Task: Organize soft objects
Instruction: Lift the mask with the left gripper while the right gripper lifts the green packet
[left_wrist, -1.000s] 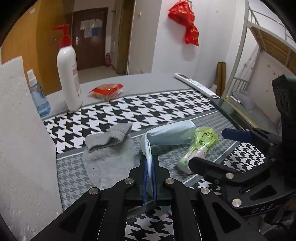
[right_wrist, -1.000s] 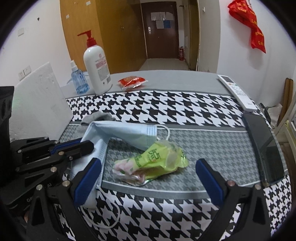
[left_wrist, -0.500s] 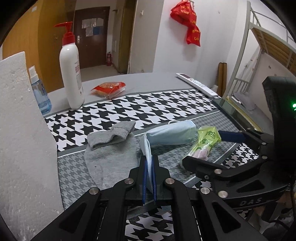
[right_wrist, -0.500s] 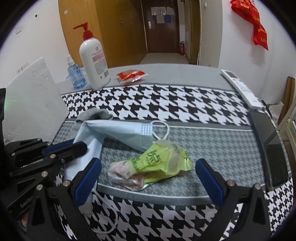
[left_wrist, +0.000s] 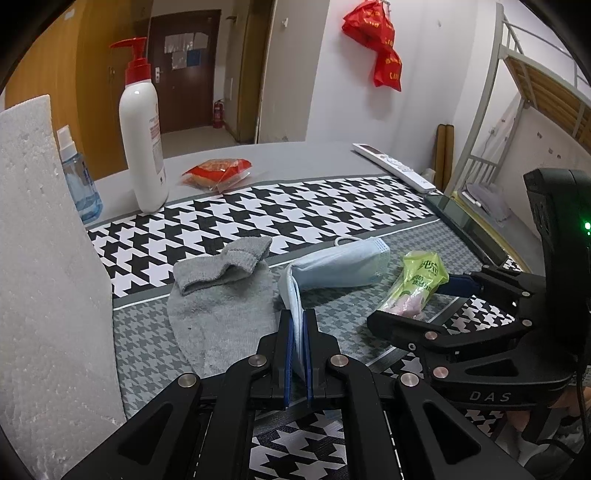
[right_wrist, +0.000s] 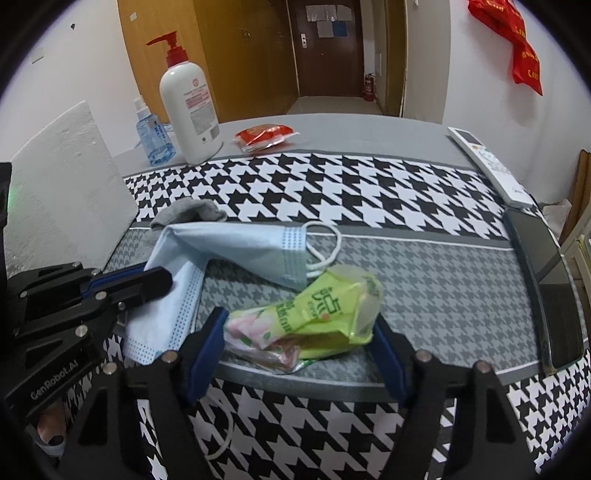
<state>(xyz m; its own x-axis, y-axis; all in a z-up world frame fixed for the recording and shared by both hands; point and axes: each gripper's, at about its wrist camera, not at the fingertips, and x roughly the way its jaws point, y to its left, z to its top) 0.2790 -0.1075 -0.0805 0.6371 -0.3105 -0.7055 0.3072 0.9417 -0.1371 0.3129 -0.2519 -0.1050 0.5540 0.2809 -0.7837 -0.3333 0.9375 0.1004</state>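
My left gripper (left_wrist: 298, 317) is shut on one end of a light blue face mask (left_wrist: 340, 269); the rest of the mask folds back and lies on the houndstooth cloth. A grey sock (left_wrist: 221, 306) lies flat just left of the mask. In the right wrist view my right gripper (right_wrist: 299, 328) straddles a green plastic packet (right_wrist: 325, 302) that lies on the cloth. Its jaws are closing, with a blue pad at each end of the packet. The mask (right_wrist: 240, 247) and the left gripper (right_wrist: 159, 280) sit to that packet's left.
A white foam board (left_wrist: 44, 258) stands at the left. Behind it are a small blue spray bottle (left_wrist: 79, 184) and a white pump bottle (left_wrist: 142, 140). A red snack packet (left_wrist: 218, 173) lies at the back, with a white remote (left_wrist: 391, 166) and a dark phone (right_wrist: 543, 280) along the right edge.
The right gripper's jaws have narrowed from wide open to close around the green packet. The left gripper has kept still with the mask in it.
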